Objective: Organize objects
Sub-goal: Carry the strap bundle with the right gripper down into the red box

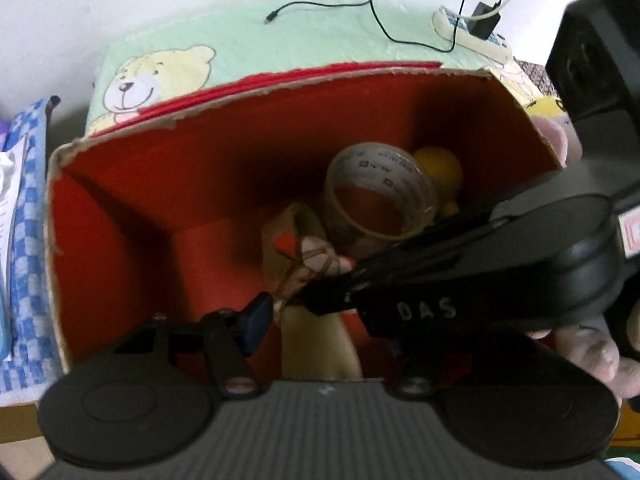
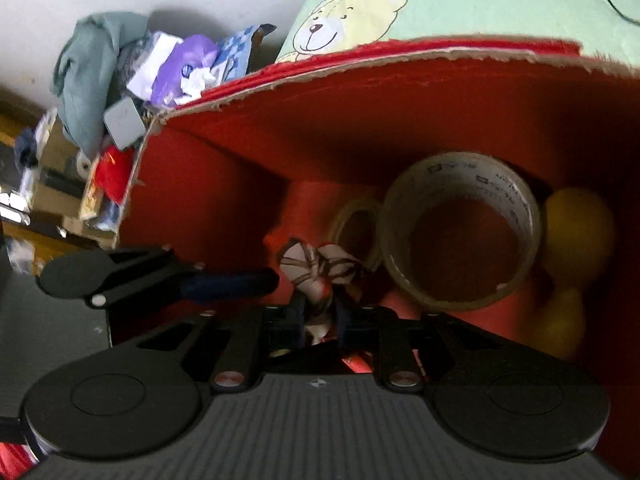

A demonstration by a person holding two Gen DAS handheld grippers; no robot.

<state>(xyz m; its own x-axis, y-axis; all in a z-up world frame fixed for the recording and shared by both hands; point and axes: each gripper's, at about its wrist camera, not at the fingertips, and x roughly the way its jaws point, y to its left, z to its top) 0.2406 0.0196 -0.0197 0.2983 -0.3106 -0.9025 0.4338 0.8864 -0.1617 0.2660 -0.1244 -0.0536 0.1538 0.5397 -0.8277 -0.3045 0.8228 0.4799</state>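
Observation:
An open red cardboard box (image 1: 192,168) (image 2: 256,144) holds a large tape roll (image 1: 376,160) (image 2: 480,172), a smaller roll (image 2: 356,216) and a yellow toy (image 1: 440,168) (image 2: 576,220). A tan paper bag (image 1: 316,348) tied with a striped bow (image 1: 320,256) (image 2: 316,264) hangs inside the box. My left gripper (image 1: 316,320) has the bag between its fingers; the blue left pad (image 1: 258,318) lies against it, and the right finger is hidden. My right gripper (image 2: 320,316) (image 1: 320,300) comes in from the right, shut on the bag's bow. The left finger (image 2: 236,280) shows beside the bow.
Behind the box lies a green bear-print cloth (image 1: 248,40) with a black cable (image 1: 374,4) and a power strip (image 1: 472,34). A blue checked cloth (image 1: 28,208) is at the left. Clothes and wrappers (image 2: 140,72) pile up beside the box. A hand (image 1: 592,352) grips the right tool.

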